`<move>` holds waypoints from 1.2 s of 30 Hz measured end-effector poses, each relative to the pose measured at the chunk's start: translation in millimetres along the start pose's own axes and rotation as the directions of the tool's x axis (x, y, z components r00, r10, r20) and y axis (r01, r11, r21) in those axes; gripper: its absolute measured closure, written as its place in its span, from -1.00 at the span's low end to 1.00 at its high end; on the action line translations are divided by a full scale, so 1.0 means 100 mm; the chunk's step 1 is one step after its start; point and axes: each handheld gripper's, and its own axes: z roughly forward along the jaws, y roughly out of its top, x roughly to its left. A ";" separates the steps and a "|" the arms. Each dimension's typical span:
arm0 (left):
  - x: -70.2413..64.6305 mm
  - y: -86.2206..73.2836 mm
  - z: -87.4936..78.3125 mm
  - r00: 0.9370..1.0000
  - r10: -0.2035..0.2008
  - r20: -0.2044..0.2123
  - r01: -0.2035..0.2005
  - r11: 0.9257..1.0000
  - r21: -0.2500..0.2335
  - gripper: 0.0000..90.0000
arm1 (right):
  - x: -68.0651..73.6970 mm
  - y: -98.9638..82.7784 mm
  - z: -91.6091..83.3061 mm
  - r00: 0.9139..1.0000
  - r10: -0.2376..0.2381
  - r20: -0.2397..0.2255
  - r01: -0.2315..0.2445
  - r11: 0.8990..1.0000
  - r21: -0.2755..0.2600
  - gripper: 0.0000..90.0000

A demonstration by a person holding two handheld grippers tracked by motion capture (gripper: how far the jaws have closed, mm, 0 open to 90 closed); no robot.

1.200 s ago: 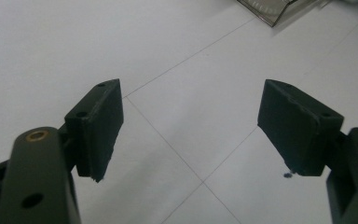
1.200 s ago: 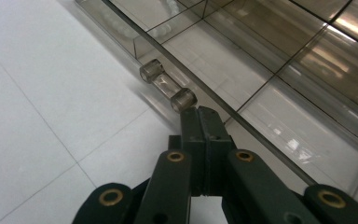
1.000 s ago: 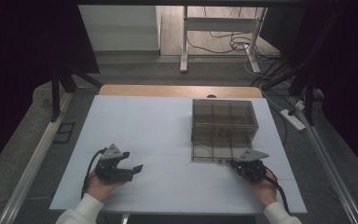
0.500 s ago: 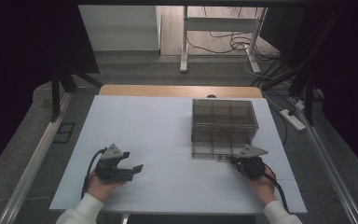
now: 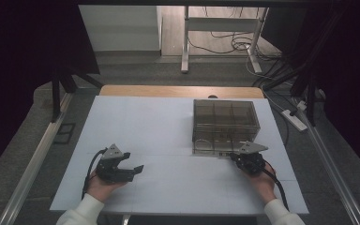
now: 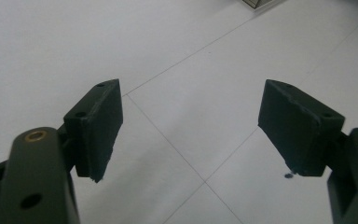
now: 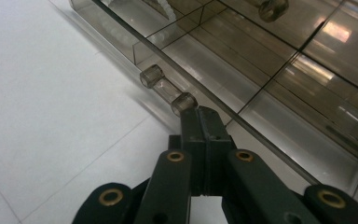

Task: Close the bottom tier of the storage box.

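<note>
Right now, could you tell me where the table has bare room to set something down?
The white table top is bare left of the clear drawer box, back to the wooden edge, and between the left gripper and the right gripper. It is crowded at the box front, where the right gripper meets a handle.

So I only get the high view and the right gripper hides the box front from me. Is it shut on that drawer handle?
Observer: Its jaws are shut together, with the right gripper tip just at the clear handle, not around it.
Operator: Is the drawer pulled out?
Observer: Can't tell; the handle sits at the front of the smoky plastic box, low by the table.
Operator: And the left gripper?
Observer: The left gripper is open, nothing between its jaws, bare white table under it.
</note>
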 end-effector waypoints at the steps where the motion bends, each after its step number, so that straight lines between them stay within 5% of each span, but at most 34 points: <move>1: 0.00 0.00 0.00 1.000 0.001 0.000 -0.001 1.000 0.000 -0.48 | -0.01 0.01 0.00 1.000 0.001 -0.003 -0.001 1.000 0.001 0.99; 36: 0.01 -0.02 0.00 1.000 -0.001 -0.008 0.001 1.000 0.001 -0.48 | -0.26 0.21 0.26 0.999 0.019 0.043 -0.019 1.000 -0.001 0.99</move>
